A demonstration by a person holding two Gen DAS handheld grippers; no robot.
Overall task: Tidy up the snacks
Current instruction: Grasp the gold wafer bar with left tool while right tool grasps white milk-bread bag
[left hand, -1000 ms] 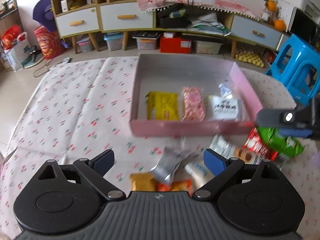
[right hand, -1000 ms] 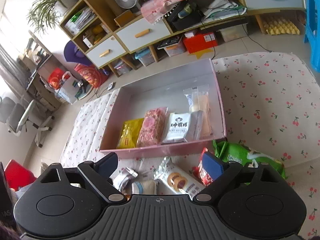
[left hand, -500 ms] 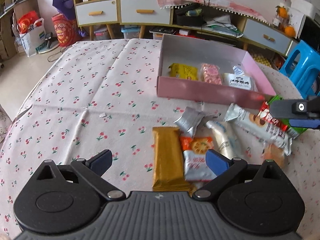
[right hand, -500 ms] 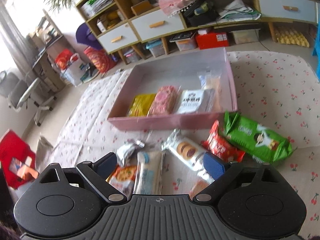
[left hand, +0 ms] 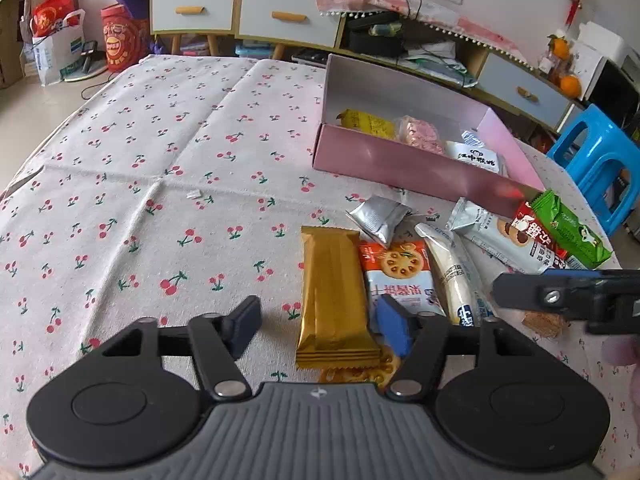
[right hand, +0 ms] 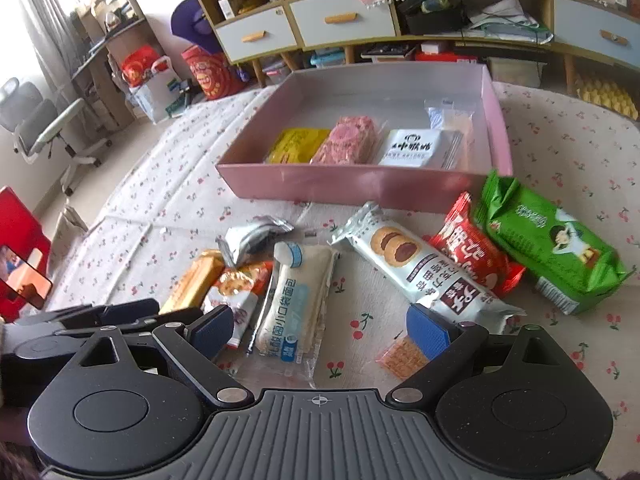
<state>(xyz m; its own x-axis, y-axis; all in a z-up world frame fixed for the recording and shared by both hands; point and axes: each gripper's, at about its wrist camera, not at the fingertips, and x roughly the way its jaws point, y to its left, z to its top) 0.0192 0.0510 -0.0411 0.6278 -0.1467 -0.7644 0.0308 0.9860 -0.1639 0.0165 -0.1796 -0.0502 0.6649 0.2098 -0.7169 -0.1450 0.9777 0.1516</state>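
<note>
A pink box (left hand: pixel 400 168) on the cherry-print tablecloth (left hand: pixel 160 200) holds a yellow pack (right hand: pixel 296 146), a pink pack (right hand: pixel 348 146) and a white pack (right hand: pixel 412 148). Loose snacks lie in front of it. My left gripper (left hand: pixel 320 326) hangs low over a gold bar (left hand: pixel 332 292). Its jaws are closing around the bar, and the pads stand clear of it. My right gripper (right hand: pixel 318 334) is open above a white bread packet (right hand: pixel 296 300). A long cookie pack (right hand: pixel 416 264) lies by its right finger.
Among the loose snacks are an orange cracker pack (left hand: pixel 400 272), a silver pouch (left hand: pixel 380 216), a red pack (right hand: pixel 472 252), a green pack (right hand: pixel 548 240) and a small wafer (right hand: pixel 402 356). A blue stool (left hand: pixel 596 164) stands beyond the table's right edge. Drawers and shelves line the far wall.
Both grippers have sunk toward the loose snacks in front of the box. The left jaws have narrowed around the gold bar. The right jaws have kept their width.
</note>
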